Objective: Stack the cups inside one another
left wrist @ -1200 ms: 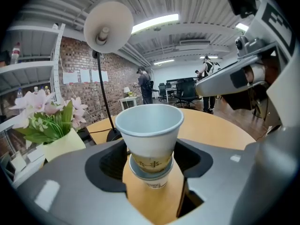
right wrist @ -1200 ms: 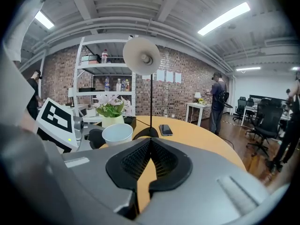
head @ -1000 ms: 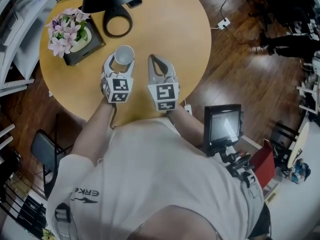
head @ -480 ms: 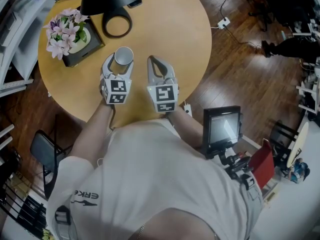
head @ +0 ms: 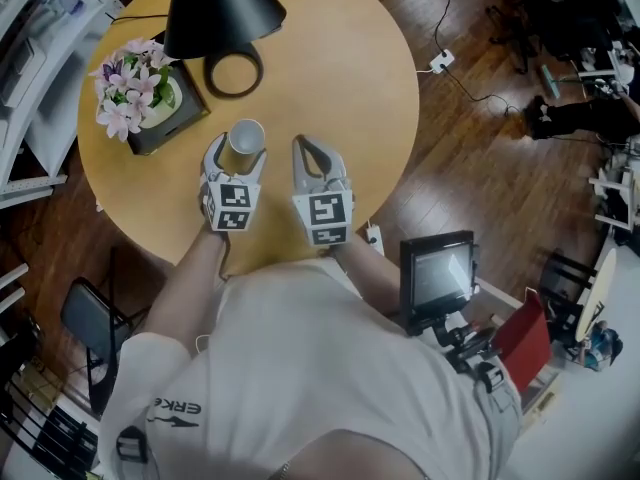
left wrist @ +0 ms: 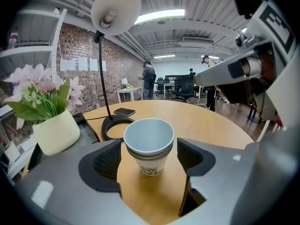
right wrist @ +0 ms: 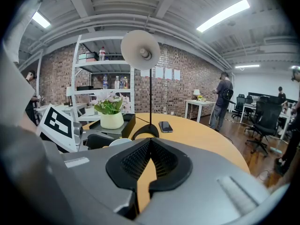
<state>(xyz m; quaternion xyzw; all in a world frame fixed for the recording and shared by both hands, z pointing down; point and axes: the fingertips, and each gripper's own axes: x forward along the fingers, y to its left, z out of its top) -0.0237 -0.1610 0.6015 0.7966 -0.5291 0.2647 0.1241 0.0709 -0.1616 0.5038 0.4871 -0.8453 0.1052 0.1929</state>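
A small stack of nested white paper cups [left wrist: 149, 144] stands upright on the round wooden table [head: 340, 78]. It is also visible in the head view, cups [head: 243, 136], just left of the table's middle. My left gripper [left wrist: 149, 159] [head: 239, 148] straddles the stack. Its jaws have just been opening, and a gap shows between each pad and the cup wall, so it is open. My right gripper [head: 312, 154] [right wrist: 149, 154] rests to the right of the stack, shut with its pads together and nothing in them.
A black desk lamp [head: 222, 10] with a ring base [head: 233, 69] stands behind the cups. A pot of pink flowers [head: 138, 76] sits on a dark tray at the back left. A phone [left wrist: 124, 111] lies near the lamp base. The table's near edge is close behind both grippers.
The left jaws stand a little wider round the cup stack than before. The stack has stayed put on the table. The right gripper has kept still.
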